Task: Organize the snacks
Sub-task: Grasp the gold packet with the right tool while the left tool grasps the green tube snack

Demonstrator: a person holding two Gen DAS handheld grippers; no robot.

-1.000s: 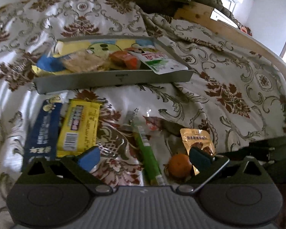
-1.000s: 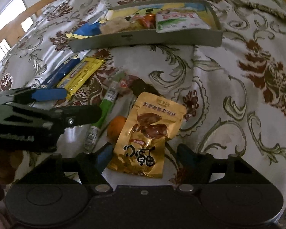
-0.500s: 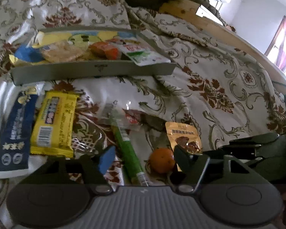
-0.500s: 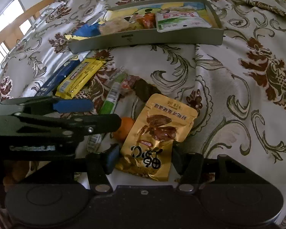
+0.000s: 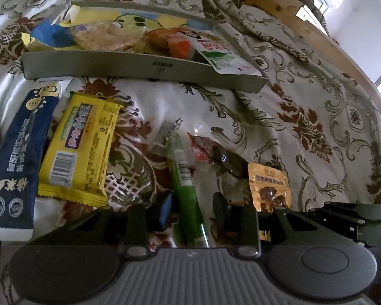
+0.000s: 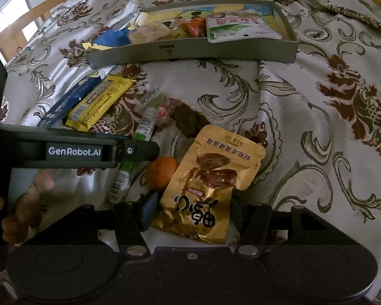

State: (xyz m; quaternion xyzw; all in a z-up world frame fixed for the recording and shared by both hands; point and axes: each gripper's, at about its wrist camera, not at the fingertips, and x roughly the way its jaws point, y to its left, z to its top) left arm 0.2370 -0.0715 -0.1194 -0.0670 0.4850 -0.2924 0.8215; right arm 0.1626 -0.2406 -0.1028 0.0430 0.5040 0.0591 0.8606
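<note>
**A:** Left wrist camera first. What have you got?

**B:** I've got the left gripper [image 5: 191, 209] low over the bedspread [image 5: 304, 117], its jaws closing around the green stick pack [image 5: 186, 190], which lies between them. The pads aren't pressing on it yet (there's a sliver of gap on both sides). To the left lie a yellow bar [image 5: 82, 150] and a navy sachet [image 5: 17, 157], side by side. A small red wrapper [image 5: 203, 148] sits just past the stick's far end. Beyond that is the grey tray [image 5: 144, 67], with a white-green pouch [image 5: 221, 57] hanging over its front right corner.

**A:** And the right wrist camera?

**B:** Here my right gripper [image 6: 190, 214] straddles the lower end of the gold pouch [image 6: 210, 180]; the jaws are easing open a touch, and I can't tell whether the pads still touch the foil. An orange [image 6: 161, 171] lies against the pouch's left edge. The left gripper's arm crosses the frame at left, over the green stick, with the person's fingers [image 6: 25, 203] below it.
</note>
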